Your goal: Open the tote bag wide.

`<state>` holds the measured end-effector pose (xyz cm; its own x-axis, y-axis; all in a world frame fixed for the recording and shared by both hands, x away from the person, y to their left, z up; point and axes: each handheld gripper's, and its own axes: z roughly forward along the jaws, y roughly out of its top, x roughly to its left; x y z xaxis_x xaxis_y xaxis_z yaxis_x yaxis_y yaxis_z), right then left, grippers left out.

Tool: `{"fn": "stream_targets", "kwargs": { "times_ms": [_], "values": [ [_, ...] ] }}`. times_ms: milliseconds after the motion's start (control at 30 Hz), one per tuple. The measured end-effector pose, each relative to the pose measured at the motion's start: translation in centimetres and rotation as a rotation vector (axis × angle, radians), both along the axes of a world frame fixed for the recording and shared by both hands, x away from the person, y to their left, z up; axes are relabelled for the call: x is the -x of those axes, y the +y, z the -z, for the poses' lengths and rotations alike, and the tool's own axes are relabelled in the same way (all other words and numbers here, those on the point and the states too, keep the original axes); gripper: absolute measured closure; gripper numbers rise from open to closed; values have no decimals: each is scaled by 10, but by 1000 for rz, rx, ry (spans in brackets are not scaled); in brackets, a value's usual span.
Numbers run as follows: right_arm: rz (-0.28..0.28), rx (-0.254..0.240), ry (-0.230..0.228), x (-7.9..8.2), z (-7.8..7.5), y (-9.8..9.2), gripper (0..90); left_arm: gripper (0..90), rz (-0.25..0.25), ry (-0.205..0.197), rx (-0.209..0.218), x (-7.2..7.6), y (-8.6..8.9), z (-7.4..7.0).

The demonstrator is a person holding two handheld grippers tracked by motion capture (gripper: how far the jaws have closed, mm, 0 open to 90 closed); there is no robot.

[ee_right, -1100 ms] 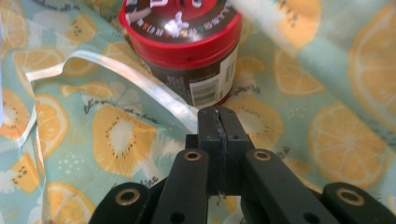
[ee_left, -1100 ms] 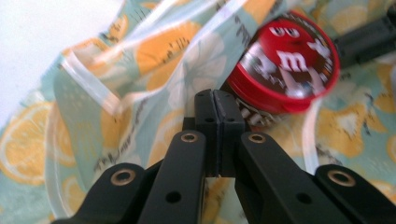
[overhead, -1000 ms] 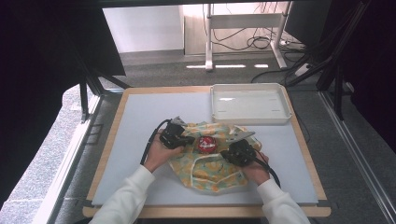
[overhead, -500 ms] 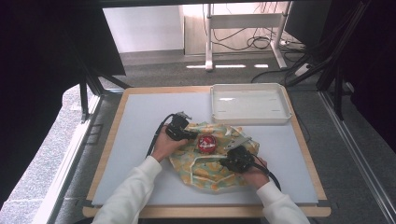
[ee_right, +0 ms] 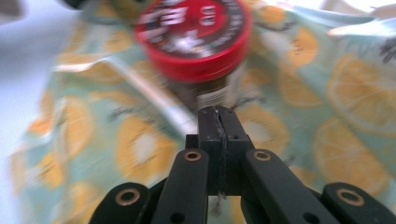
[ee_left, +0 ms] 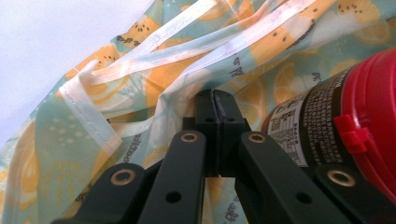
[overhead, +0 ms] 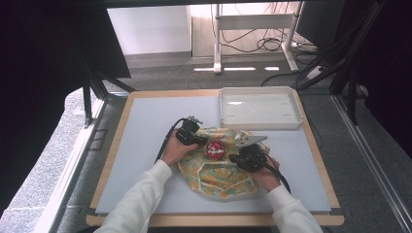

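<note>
Grey table (overhead: 141, 145) lies bare toward its left edge; both the left gripper (overhead: 190, 137) and the right gripper (overhead: 248, 158) are clenched empty over the cloth (overhead: 218, 174), with the tray (overhead: 257, 108) at the far right corner.

Jar (overhead: 214, 149) blocks between grippers; tray (overhead: 260, 108) beyond; table (overhead: 141, 145) left seemingly free.

Glossy red plastic lid (overhead: 214, 148) on a jar (ee_left: 303, 126); thin, matt lemon-print cloth (overhead: 221, 177).

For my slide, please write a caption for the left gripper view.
Shut left gripper resting on a lemon-print bag, beside a red-capped jar.
</note>
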<state>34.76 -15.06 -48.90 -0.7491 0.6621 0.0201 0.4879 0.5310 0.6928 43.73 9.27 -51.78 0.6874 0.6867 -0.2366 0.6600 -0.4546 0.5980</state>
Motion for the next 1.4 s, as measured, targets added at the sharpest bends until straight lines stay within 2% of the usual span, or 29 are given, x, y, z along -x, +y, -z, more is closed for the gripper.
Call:
{"fn": "stream_targets", "kwargs": {
  "times_ms": [133, 233, 300, 367, 500, 700, 933, 1167, 1267, 1300, 1400],
  "values": [
    [21, 44, 10, -11, 13, 8, 893, 900, 0, 0, 0, 0, 0, 0],
    [18, 56, 43, -16, 20, 8, 893, 900, -2, -1, 1, -1, 0, 1],
    [10, 47, 61, -17, 21, 5, 893, 900, -4, -2, 1, -1, 0, 2],
    [1, 46, 69, -16, 22, 5, 893, 900, -4, -3, 0, -1, -1, 2],
    [-54, 42, 106, -12, 26, 6, 893, 900, -8, -2, -4, -5, -2, 2],
    [-89, 27, 135, -6, 29, 7, 894, 900, -18, 2, 1, -12, -3, 5],
    [-148, 20, 149, 8, 31, 8, 894, 900, -33, 11, 15, -17, -3, 9],
    [-147, 17, 144, 9, 31, 8, 894, 900, -24, 6, 14, -12, -3, 4],
    [-135, -10, 101, 10, 21, 4, 894, 900, 0, -13, 16, -3, -2, -5],
    [-135, -10, 101, 10, 21, 4, 894, 900, 0, -13, 16, -3, -2, -5],
    [-115, -36, 65, 12, 12, 1, 894, 900, 12, -26, 34, 6, 2, -13]
  ]
}}
